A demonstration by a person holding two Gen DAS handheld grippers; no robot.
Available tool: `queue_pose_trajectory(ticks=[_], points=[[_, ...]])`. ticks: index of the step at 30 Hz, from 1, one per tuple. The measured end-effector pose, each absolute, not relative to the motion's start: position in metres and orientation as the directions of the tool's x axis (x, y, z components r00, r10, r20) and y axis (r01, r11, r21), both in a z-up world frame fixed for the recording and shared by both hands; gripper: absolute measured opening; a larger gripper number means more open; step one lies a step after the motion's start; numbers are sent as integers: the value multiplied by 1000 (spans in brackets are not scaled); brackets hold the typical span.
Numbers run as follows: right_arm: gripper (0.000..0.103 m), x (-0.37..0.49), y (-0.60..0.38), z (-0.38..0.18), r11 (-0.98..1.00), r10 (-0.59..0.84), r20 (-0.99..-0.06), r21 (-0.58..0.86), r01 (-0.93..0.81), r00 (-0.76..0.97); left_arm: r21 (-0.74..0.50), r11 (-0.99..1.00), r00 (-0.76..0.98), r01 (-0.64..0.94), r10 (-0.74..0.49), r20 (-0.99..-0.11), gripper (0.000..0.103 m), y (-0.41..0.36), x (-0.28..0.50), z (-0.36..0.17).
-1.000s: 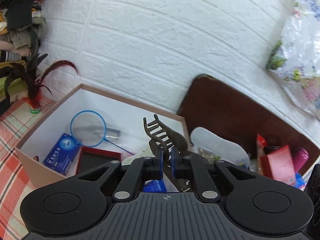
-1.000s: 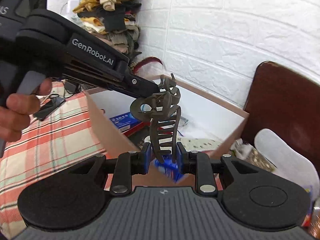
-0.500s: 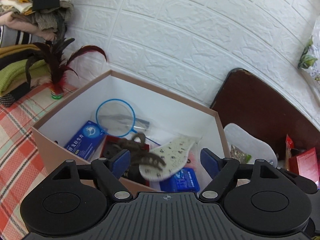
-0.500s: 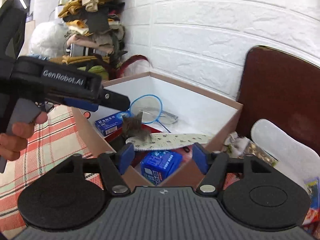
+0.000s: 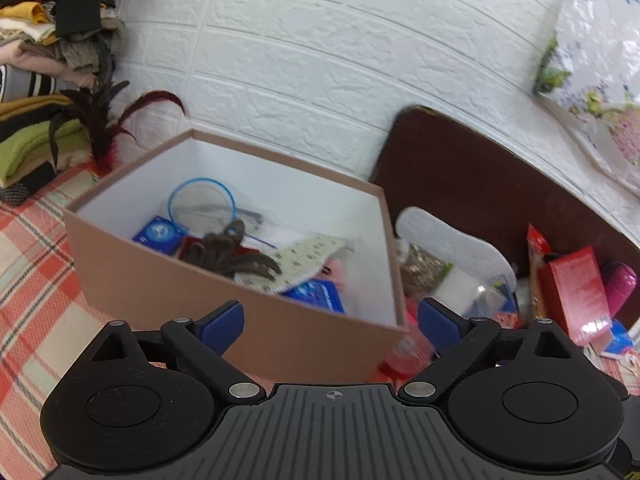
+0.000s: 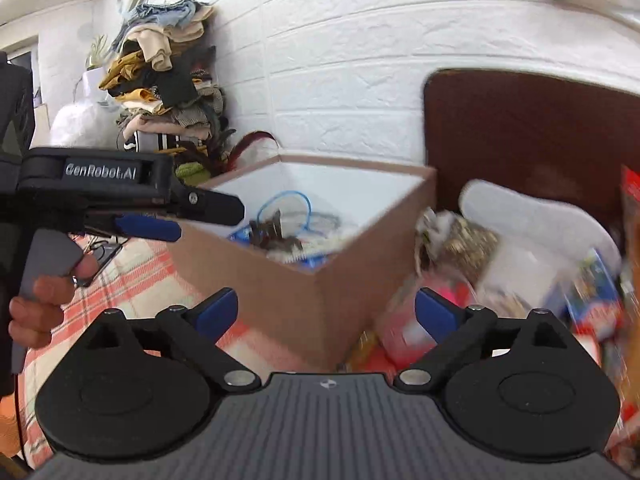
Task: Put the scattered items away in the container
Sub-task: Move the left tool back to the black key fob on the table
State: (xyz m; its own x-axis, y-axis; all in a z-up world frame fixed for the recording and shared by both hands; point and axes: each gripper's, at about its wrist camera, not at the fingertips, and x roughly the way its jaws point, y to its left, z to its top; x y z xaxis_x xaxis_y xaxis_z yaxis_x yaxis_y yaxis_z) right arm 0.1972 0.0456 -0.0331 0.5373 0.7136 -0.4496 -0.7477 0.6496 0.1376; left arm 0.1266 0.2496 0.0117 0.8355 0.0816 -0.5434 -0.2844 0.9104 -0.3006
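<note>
Left gripper (image 5: 331, 326) fingers apart, empty; right gripper (image 6: 326, 314) likewise; only the right view shows the person's hand (image 6: 38, 300); hair claw (image 5: 230, 258) lies inside the box (image 5: 224, 308).

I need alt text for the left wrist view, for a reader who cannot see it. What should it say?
The open left gripper faces a brown cardboard box on a plaid cloth. Inside lie a dark hair claw, a blue-rimmed net and blue packets. More items, among them a red box, are scattered to the right.

Brown hair claw (image 5: 232, 258) lies on its side inside the open cardboard box (image 5: 224, 300), resting on a spotted insole (image 5: 308, 256). More loose items piled right of the box.
</note>
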Motion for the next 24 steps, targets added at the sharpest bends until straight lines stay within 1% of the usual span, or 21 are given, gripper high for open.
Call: queue_pose_trajectory(ticks=[6, 10, 14, 19, 24], points=[[98, 161, -23, -61, 724, 640, -500, 140, -675, 583, -347, 910, 821, -228, -12, -570, 100, 203, 113, -17], [99, 140, -70, -79, 792, 572, -542, 171, -586, 616, -374, 906, 787, -198, -81, -612, 99, 173, 113, -40], [99, 124, -111, -94, 864, 482, -571, 182, -470, 665, -346, 928, 764, -141, -120, -634, 99, 138, 114, -56], [100, 113, -144, -106, 902, 422, -603, 207, -378, 677, -294, 955, 729, -38, -175, -662, 99, 91, 121, -67], [102, 108, -161, -113, 933, 359, -606, 200, -300, 710, -240, 969, 703, 53, -207, -680, 99, 55, 132, -75]])
